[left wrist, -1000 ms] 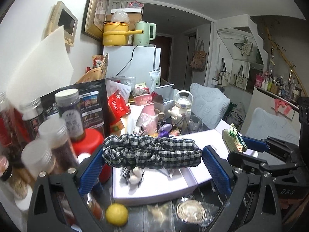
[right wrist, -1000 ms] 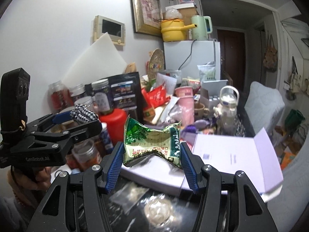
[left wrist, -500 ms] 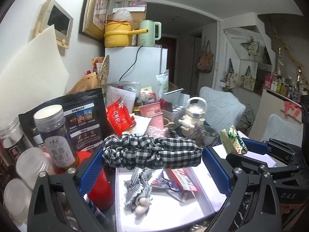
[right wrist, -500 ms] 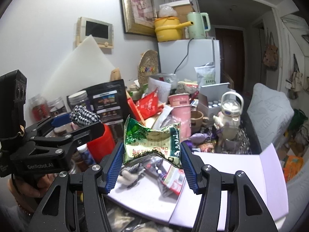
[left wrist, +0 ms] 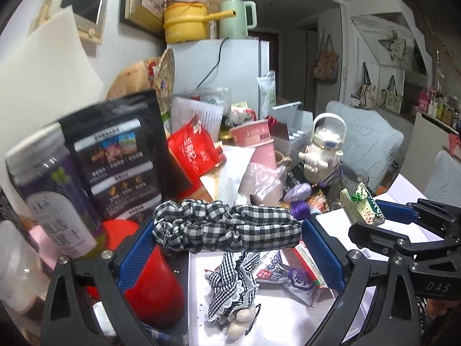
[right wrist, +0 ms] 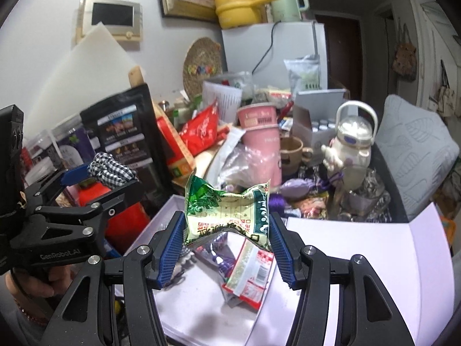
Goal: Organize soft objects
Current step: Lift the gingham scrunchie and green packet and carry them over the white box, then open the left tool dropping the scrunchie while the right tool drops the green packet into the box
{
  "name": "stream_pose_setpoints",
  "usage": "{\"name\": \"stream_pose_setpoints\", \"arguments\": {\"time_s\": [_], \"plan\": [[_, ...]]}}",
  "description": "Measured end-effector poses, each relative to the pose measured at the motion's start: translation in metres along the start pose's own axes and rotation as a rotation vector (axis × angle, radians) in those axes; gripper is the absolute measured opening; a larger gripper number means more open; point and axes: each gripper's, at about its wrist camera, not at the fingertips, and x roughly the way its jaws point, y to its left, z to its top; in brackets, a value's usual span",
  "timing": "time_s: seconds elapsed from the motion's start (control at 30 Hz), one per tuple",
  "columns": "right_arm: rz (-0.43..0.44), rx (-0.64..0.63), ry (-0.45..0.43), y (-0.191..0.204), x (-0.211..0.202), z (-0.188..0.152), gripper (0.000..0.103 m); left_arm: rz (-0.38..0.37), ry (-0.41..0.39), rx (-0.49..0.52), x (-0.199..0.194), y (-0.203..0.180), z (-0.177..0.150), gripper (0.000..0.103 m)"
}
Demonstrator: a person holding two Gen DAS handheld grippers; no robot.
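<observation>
My left gripper (left wrist: 226,232) is shut on a black-and-white checked scrunchie (left wrist: 224,225), held above an open white box (left wrist: 276,311). The scrunchie also shows in the right wrist view (right wrist: 111,170). My right gripper (right wrist: 226,236) is shut on a crumpled green-and-cream snack packet (right wrist: 227,212) over the same box (right wrist: 201,297); the packet shows at the right of the left wrist view (left wrist: 361,207). In the box lie a checked fabric toy (left wrist: 233,291) and snack packets (right wrist: 247,274).
A red canister (left wrist: 149,276), a jar (left wrist: 54,199) and a black pouch (left wrist: 121,155) stand left of the box. Pink cups (right wrist: 262,144), a white kettle-shaped bottle (right wrist: 351,141) and clutter crowd behind. The box lid (right wrist: 360,262) lies open to the right.
Both grippers have moved forward over the open box while holding their items. The box's contents have come into view beneath them and the jars at left have slid out of frame.
</observation>
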Motion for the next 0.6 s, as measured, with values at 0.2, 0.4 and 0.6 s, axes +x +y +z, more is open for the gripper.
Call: {"name": "stream_pose_setpoints", "arguments": {"time_s": [0.2,0.4,0.6], "plan": [[-0.019,0.008,0.038,-0.006,0.012,-0.006,0.057,0.007,0.063,0.014,0.026,-0.005,-0.011,0.099],[-0.036,0.009,0.078,-0.009,0.024,-0.012,0.057,0.013,0.131,0.041,0.049,-0.013,-0.023,0.099],[-0.031,0.021,0.117,-0.012,0.037,-0.016,0.057,0.04,0.194,0.066,0.068,-0.018,-0.033,0.099]]}}
